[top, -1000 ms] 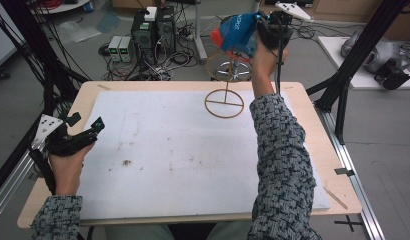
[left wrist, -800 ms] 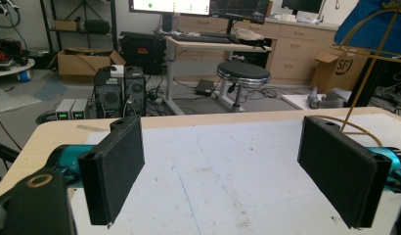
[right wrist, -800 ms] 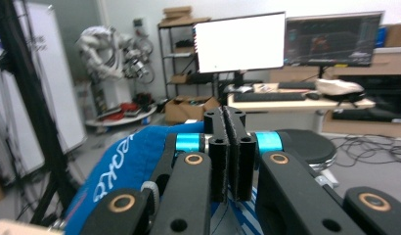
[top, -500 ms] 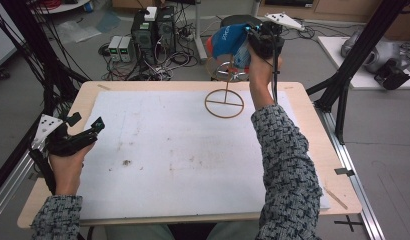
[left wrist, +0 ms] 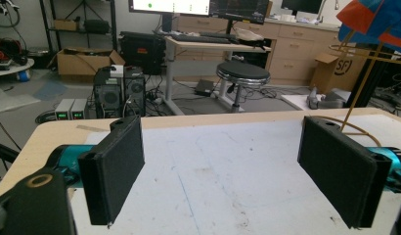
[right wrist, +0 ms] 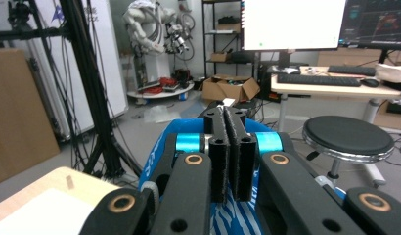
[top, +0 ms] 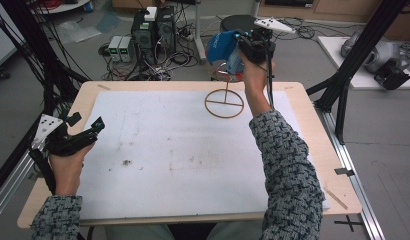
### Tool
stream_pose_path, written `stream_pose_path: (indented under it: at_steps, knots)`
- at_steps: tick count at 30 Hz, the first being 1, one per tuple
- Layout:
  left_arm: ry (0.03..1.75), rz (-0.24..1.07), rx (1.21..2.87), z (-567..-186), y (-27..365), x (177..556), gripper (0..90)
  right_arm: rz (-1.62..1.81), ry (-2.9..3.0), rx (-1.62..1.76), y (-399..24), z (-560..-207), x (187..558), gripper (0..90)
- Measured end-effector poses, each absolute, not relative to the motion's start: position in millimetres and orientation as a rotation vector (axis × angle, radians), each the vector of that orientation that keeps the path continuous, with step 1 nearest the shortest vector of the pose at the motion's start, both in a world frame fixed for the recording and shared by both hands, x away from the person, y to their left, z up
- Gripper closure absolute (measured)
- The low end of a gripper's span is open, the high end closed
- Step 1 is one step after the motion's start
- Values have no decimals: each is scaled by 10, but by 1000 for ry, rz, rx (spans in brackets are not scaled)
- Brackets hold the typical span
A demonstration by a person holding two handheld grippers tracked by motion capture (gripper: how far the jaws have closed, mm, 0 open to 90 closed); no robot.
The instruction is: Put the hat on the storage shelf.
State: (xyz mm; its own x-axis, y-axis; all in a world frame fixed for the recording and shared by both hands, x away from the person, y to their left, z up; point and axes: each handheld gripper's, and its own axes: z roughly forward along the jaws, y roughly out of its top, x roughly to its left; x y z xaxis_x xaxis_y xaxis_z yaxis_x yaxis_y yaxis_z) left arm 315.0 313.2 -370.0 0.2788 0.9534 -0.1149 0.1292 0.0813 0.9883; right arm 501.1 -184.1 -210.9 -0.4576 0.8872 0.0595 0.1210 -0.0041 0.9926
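Observation:
A blue cap (top: pixel 222 47) with an orange patch hangs over the top ring of a thin wooden stand (top: pixel 224 103), whose round base rests at the far middle of the table. My right gripper (top: pixel 243 42) is shut on the cap; in the right gripper view the jaws (right wrist: pixel 233 115) pinch blue, white-striped fabric (right wrist: pixel 237 220). My left gripper (top: pixel 86 121) is open at the table's left edge, holding nothing. In the left gripper view its pads (left wrist: pixel 115 171) stand wide apart, with the cap (left wrist: pixel 379 19) and the stand's rod (left wrist: pixel 357 93) at the upper right.
A white sheet (top: pixel 168 150) covers most of the wooden table (top: pixel 313 130), with a small speck of debris (top: pixel 126 162) on it. Beyond the far edge are computers (top: pixel 153 27) and a stool (top: pixel 238 21). Black frame posts (top: pixel 353 65) stand at both sides.
My right gripper has carried the cap slightly left and down over the stand's top. The left gripper has stayed where it was.

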Motion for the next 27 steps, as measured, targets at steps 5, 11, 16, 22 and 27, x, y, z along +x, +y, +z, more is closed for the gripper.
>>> stream_pose_path:
  at_steps: [5, 11, 16, 22, 27]
  knots:
    - [1122, 865, 1338, -3699, 3137, 3151, 175, 1517, 1669, 1048, -1763, -2165, 4987, 886]
    - [1120, 861, 1345, -3707, 3122, 3158, 175, 1527, 1696, 1049, -1690, -2243, 4963, 887]
    - [1125, 862, 1341, -3709, 3133, 3160, 175, 1539, 1699, 1037, -1656, -2229, 4936, 887]
    - [1123, 860, 1342, -3711, 3129, 3162, 175, 1548, 1720, 1043, -1607, -2245, 4927, 886]
    - [1124, 859, 1341, -3710, 3138, 3161, 175, 1519, 1738, 1043, -1579, -2280, 4948, 886]
